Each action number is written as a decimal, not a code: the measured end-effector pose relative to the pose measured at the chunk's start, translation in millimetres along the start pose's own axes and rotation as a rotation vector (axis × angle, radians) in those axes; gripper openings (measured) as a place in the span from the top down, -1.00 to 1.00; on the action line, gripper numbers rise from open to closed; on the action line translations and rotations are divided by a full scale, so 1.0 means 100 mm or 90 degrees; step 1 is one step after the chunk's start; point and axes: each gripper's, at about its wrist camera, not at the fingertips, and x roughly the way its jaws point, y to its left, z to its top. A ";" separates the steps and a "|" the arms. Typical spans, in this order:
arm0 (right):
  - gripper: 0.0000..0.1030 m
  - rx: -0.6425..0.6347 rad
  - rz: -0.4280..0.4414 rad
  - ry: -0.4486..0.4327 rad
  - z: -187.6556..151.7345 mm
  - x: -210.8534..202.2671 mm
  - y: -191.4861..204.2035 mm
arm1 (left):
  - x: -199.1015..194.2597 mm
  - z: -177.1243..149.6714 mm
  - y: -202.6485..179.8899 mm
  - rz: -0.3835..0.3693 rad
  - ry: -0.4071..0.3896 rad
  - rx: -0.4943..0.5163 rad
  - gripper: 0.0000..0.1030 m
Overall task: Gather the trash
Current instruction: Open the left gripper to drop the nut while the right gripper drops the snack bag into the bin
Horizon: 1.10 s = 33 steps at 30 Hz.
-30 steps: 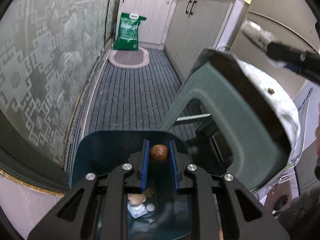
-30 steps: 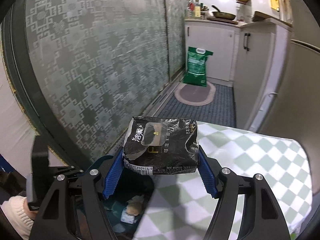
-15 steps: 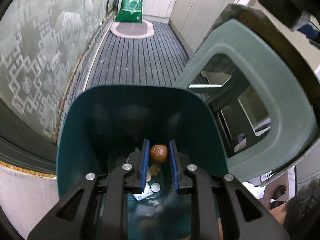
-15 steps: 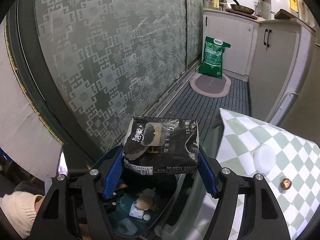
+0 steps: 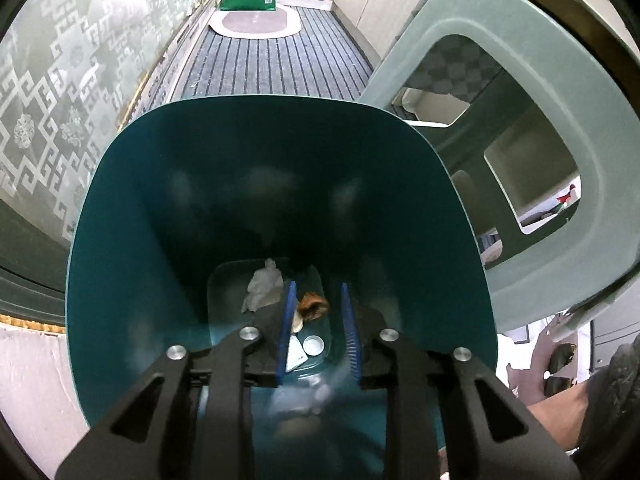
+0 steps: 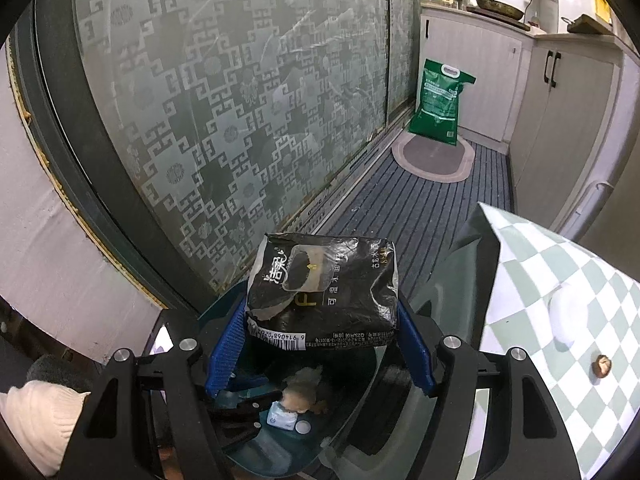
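Lying loose in the teal bin (image 5: 168, 216), the brown nut (image 5: 313, 305) has left the left gripper (image 5: 316, 300), whose jaws have just been opening and now stand apart, sunk deeper inside. Only the right wrist view shows the right gripper (image 6: 320, 332) clamped on the black packet (image 6: 324, 296) above the bin, beside the checkered table (image 6: 560, 280).
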 end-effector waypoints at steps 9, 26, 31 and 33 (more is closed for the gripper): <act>-0.37 -0.008 -0.001 0.023 -0.05 0.15 0.06 | -0.27 0.06 0.11 0.002 -0.046 -0.021 0.52; -0.36 -0.061 0.017 0.138 -0.49 0.80 0.49 | -1.36 0.24 0.34 0.008 -0.262 -0.068 0.75; -0.36 -0.076 0.025 0.181 -0.66 1.01 0.60 | -1.46 0.26 0.36 -0.003 -0.283 -0.071 0.75; -0.36 -0.078 0.024 0.198 -0.73 1.09 0.62 | -1.50 0.26 0.36 -0.004 -0.289 -0.070 0.75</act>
